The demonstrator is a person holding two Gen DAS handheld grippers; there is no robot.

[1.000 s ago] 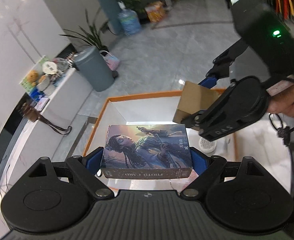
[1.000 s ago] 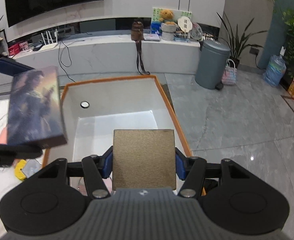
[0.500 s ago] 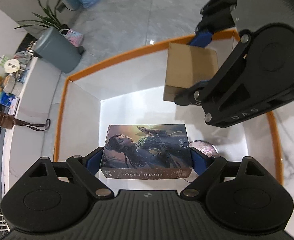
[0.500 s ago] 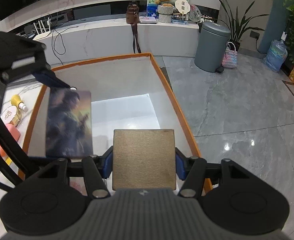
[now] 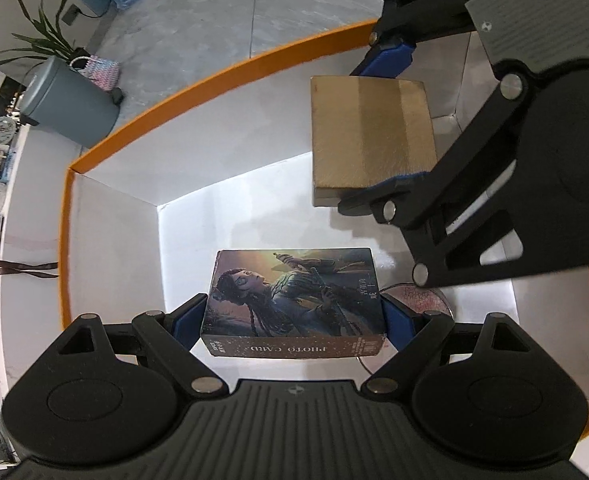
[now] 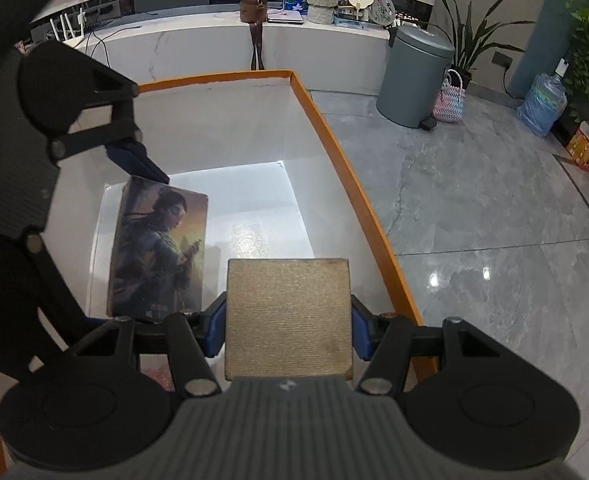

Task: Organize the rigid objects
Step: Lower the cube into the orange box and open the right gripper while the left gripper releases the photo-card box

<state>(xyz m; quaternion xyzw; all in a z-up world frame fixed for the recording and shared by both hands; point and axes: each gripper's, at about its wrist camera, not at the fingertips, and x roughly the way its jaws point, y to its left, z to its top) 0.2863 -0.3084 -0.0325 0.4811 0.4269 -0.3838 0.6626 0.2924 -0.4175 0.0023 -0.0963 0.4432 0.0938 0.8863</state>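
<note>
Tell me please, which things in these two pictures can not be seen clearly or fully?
- Round patterned disc on the bin floor: left wrist view, mostly hidden by the photo card box and the left gripper.
- Bin floor under the brown box: right wrist view, covered by it and the right gripper.
- Small print on the photo card box: too small.

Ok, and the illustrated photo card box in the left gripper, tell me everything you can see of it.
The photo card box is a flat rectangular box, cardboard by its look, with a painted figure with braided dark hair on its top face and "PHOTO CARD" printed on the near edge. It looks closed and undamaged. The left gripper clamps it by its two short sides with blue pads, held roughly level inside the orange-rimmed white bin. Whether it touches the bin floor cannot be told.
</note>
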